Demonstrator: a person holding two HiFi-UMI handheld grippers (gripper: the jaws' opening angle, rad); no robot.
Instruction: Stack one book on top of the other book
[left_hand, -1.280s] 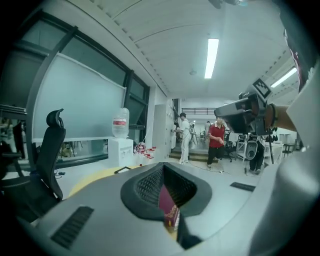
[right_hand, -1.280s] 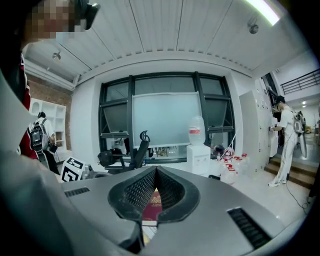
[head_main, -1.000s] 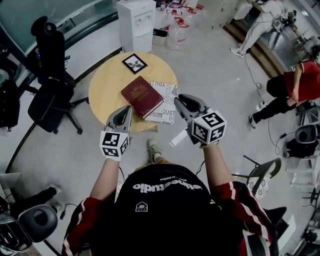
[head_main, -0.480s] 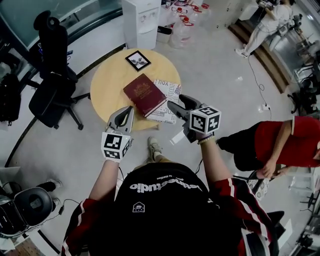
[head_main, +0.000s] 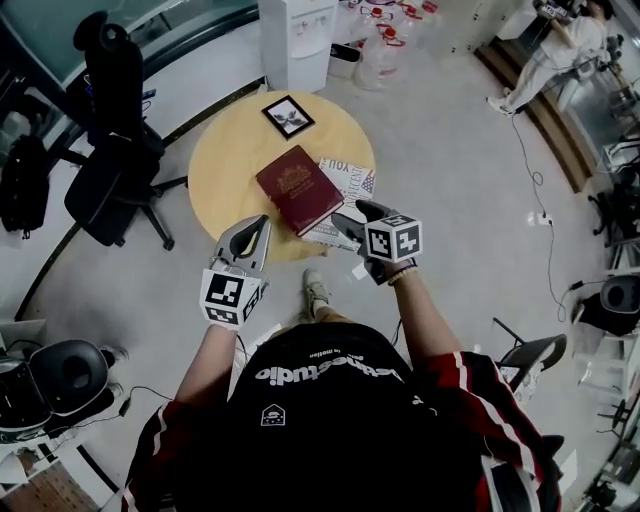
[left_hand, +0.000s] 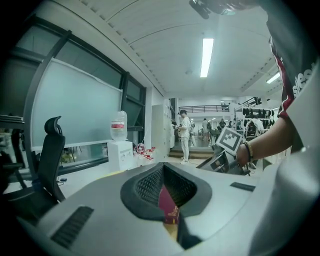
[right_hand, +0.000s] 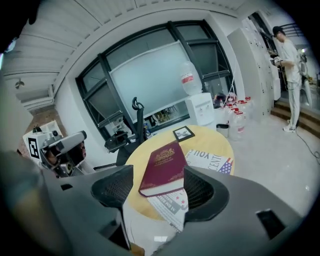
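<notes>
A dark red book (head_main: 299, 188) lies on the round yellow table (head_main: 232, 165), partly on top of a white book (head_main: 350, 190) with large print and a flag pattern. My right gripper (head_main: 346, 222) hovers at the table's near edge, its jaws opening wide. In the right gripper view the red book (right_hand: 165, 167) and white book (right_hand: 212, 159) lie ahead between the fingers of the right gripper (right_hand: 156, 191), untouched. My left gripper (head_main: 261, 226) is shut and empty, just off the table's near-left edge. Through the closed left gripper (left_hand: 164, 172) a strip of the red book (left_hand: 167, 207) shows.
A small black picture frame (head_main: 288, 115) lies at the table's far side. A black office chair (head_main: 112, 165) stands to the left, a white water dispenser (head_main: 297, 38) and several water bottles (head_main: 385, 40) behind. A person (head_main: 560, 50) stands at the far right.
My right gripper has dropped toward the table's near edge and its jaws have spread apart. The left gripper has stayed put. A person in red at the right has left the view.
</notes>
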